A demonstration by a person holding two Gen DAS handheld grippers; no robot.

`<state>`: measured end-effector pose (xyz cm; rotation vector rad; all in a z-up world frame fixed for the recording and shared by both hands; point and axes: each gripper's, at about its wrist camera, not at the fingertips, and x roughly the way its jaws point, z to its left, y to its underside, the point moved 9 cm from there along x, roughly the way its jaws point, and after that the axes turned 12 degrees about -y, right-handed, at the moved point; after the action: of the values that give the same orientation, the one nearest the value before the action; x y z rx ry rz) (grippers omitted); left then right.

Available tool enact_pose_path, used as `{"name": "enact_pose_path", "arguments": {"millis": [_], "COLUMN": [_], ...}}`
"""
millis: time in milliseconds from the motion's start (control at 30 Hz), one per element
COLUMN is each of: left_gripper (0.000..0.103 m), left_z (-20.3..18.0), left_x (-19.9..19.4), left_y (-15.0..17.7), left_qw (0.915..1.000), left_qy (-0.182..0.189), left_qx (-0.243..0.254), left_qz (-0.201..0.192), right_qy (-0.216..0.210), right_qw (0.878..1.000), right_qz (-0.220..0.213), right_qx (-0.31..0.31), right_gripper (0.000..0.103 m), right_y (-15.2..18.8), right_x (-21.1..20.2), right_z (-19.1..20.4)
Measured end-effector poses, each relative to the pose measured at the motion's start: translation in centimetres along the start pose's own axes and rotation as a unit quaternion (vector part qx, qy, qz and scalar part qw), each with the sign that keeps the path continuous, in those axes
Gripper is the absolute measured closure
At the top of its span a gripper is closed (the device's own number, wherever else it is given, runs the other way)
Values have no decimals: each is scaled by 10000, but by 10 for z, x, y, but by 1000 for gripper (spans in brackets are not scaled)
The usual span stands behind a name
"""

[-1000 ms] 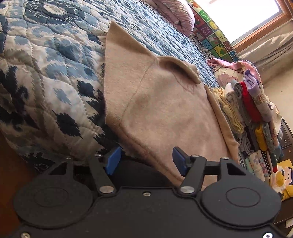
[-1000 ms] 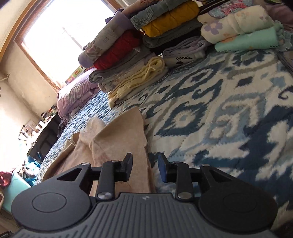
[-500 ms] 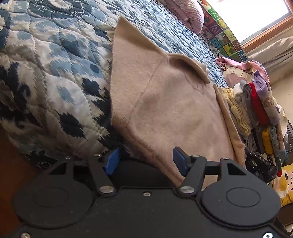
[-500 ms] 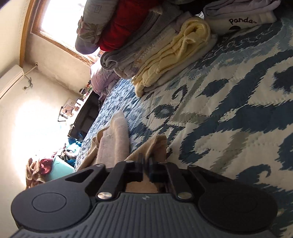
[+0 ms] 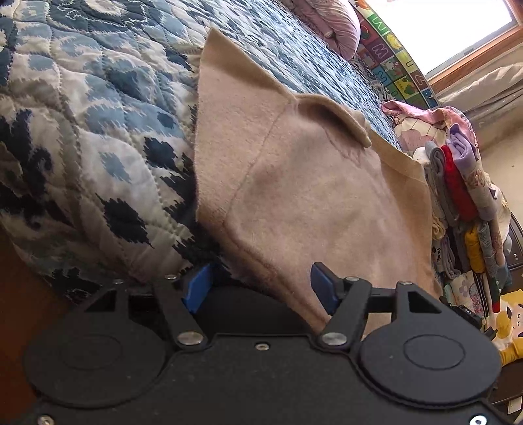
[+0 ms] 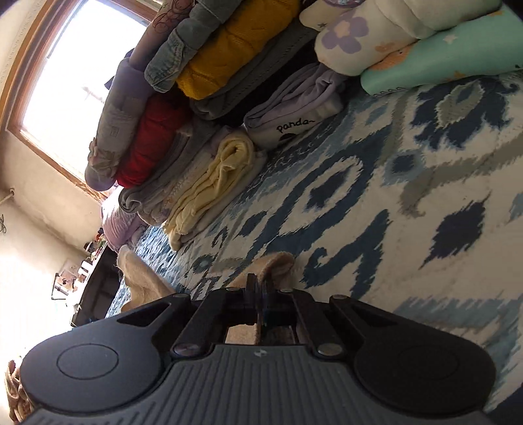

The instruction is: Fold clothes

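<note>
A beige fleece garment (image 5: 300,183) lies spread on the blue patterned quilt (image 5: 98,108), its collar pointing away from me. My left gripper (image 5: 263,286) stands open at the garment's near hem, blue pads (image 5: 199,284) wide apart, with the hem's edge lying between them untouched. In the right wrist view my right gripper (image 6: 261,291) is shut on a corner of the same beige garment (image 6: 271,264), which bunches up just past the fingertips. More of the beige cloth (image 6: 143,281) trails off to the left.
Stacks of folded clothes (image 6: 209,137) line the far side of the bed, also seen as a pile (image 5: 464,196) at the right. A pink pillow (image 5: 333,23) and alphabet mat (image 5: 392,59) lie under the window. The bed's edge drops off at the lower left (image 5: 19,294).
The right gripper closed on the garment's corner and has carried it sideways across the quilt while rolling. The left gripper has stayed at the hem, open.
</note>
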<state>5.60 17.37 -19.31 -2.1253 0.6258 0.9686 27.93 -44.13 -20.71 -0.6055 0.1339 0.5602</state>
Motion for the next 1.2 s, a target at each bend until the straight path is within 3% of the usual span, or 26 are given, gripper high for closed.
{"name": "enact_pose_path", "arguments": {"millis": [133, 300, 400, 433, 467, 533, 667, 733, 767, 900, 967, 1033, 1100, 1133, 1167, 1200], "left_gripper": [38, 37, 35, 35, 35, 35, 35, 35, 35, 34, 34, 34, 34, 34, 33, 33], "left_z": [1, 0, -1, -2, -2, -1, 4, 6, 7, 12, 13, 14, 14, 15, 15, 15], "left_x": [-1, -2, -2, -2, -1, -1, 0, 1, 1, 2, 2, 2, 1, 1, 2, 2], "left_y": [0, -1, -1, -1, -1, -1, -2, -2, -3, -3, -3, -3, -2, -2, -2, -2], "left_qw": [10000, 9997, 9996, 9996, 9996, 9995, 9986, 9981, 9978, 9967, 9963, 9960, 9958, 9957, 9955, 9953], "left_qy": [54, 190, 234, 235, 235, 251, 347, 397, 421, 506, 527, 540, 557, 571, 589, 607], "left_qx": [-65, -171, -169, -163, -164, -199, -383, -460, -497, -615, -656, -682, -705, -715, -722, -727], "left_qz": [-6, 24, 52, 62, 67, 72, 80, 106, 122, 178, 185, 178, 170, 166, 174, 184], "right_qy": [233, 802, 471, 360, 261, 61, -182, -533, -702, -439, 80, 363, 148, 98, 44, -71], "right_qw": [9994, 9880, 9821, 9802, 9777, 9716, 9565, 9572, 9571, 9443, 9493, 9692, 9793, 9778, 9725, 9671], "right_qz": [-44, -309, -52, 174, 469, 864, 1280, 1520, 1644, 2152, 2026, 1890, 1618, 1607, 1699, 1820], "right_qx": [-233, -1281, -1825, -1941, -2029, -2204, -2615, -2406, -2280, -2452, -2404, -1538, -1205, -1340, -1592, -1775], "right_gripper": [99, 92, 91, 84, 68, 55, 61, 69, 68, 71, 82, 103, 103, 103, 94, 92], "right_y": [1, -16, -19, -16, -11, 1, 21, 30, 34, 51, 41, 27, 17, 17, 20, 26], "right_x": [-6, -18, 4, 17, 34, 67, 126, 152, 163, 208, 225, 233, 226, 225, 226, 229], "right_z": [2, 36, 79, 92, 105, 126, 156, 165, 168, 158, 134, 97, 97, 103, 112, 121]}}
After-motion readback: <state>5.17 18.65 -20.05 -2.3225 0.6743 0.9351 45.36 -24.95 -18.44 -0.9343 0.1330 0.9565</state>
